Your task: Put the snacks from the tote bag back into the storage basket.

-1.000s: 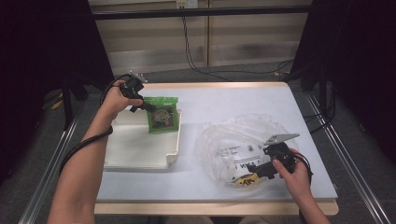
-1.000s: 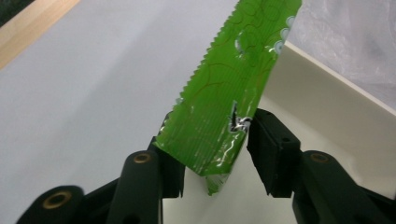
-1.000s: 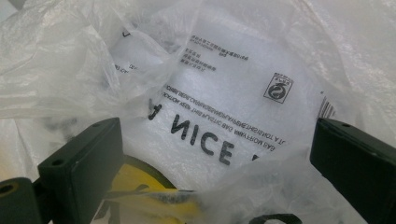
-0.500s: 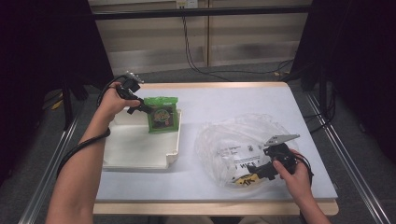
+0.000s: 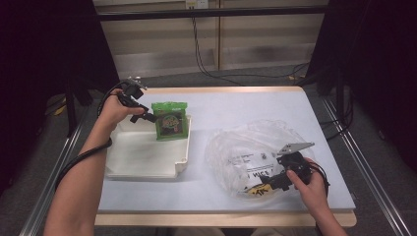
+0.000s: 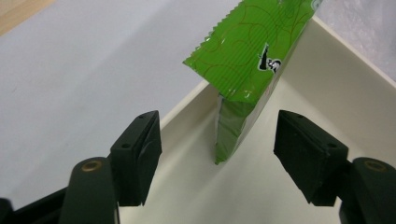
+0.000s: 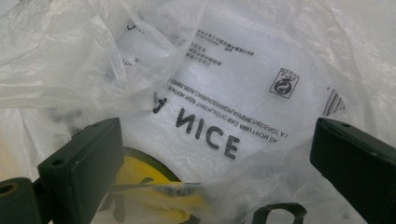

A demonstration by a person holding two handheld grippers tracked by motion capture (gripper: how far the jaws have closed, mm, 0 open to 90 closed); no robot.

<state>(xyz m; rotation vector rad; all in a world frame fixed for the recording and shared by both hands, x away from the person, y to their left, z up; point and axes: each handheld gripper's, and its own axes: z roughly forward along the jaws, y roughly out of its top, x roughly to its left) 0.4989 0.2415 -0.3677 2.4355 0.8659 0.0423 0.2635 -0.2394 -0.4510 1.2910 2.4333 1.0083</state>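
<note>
Currently I read the left gripper (image 5: pixel 147 117) as released, its jaws spread wide on either side of the green snack packet (image 5: pixel 170 120), which stands on edge inside the white tray (image 5: pixel 147 162) against the tray's far right corner. To the right of the tray, my right gripper (image 5: pixel 275 183) is also spread apart, pressed against the crumpled clear plastic bag (image 5: pixel 251 152) without clamping it.

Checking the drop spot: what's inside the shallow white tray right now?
Inside the shallow white tray, one green snack packet stands upright against its far right corner, with the left gripper open beside it. The tray floor directly beneath the packet is hidden.
</note>
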